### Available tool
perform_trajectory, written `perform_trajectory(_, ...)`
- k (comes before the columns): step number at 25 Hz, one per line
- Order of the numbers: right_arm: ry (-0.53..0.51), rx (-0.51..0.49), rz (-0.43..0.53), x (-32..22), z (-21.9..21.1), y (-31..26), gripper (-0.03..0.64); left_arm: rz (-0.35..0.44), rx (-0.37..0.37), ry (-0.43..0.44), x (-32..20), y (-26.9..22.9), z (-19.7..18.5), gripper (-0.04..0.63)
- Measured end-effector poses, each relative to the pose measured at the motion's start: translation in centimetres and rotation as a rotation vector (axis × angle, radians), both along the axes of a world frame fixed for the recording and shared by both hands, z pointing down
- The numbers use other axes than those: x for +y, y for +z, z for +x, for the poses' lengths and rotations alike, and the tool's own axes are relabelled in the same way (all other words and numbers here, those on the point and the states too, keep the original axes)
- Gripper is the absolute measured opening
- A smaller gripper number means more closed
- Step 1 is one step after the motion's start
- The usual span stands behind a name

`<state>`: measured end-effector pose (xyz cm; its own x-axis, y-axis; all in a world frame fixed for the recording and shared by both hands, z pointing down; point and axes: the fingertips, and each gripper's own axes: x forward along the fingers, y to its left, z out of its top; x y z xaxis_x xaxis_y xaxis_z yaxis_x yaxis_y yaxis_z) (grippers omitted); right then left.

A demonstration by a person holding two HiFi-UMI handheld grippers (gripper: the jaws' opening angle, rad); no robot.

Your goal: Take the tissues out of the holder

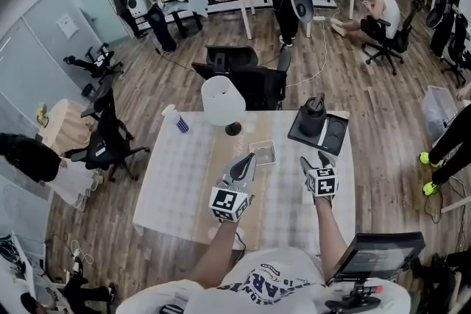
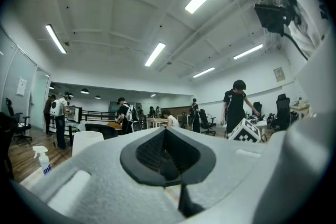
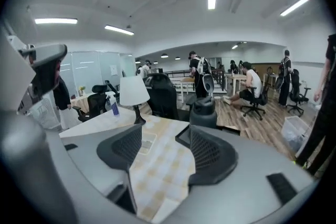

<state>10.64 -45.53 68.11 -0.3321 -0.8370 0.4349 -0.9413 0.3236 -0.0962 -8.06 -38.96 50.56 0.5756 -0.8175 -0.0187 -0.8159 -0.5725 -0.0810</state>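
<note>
Head view: a small clear holder [image 1: 263,153] is seen on the checked table [image 1: 176,180], just beyond the tip of the left hand-held gripper [image 1: 249,161]. Whether tissues are left in it cannot be told. The right hand-held gripper [image 1: 313,160] is held apart from it, to the right. A lamp [image 1: 223,103] stands close behind the holder and could be knocked by a careless reach.

Left gripper view: the jaws are pressed together with nothing between them, so the holder cannot be clamped as they stand. If it is only nudged, it is judged likely to slide.

Right gripper view: the jaws stand apart and empty, and the holder [image 3: 147,141] is seen beyond them on the table. If a tissue is pulled while the light holder is unbraced, the whole holder may be lifted or tipped.
</note>
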Motion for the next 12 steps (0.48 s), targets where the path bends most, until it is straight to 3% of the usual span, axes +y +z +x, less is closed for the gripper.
perform_trajectory(7, -0.108, -0.048, 0.192, 0.2, -3.9, -10.9, 0.288, 0.015, 0.007, 0.002, 0.4, -0.9, 0.3, 0.003)
perform_trajectory(12, -0.191, -0.072, 0.280, 1.6, -6.9, -15.5, 0.285, 0.028, 0.004, -0.001, 0.9, -1.1, -0.1, 0.003)
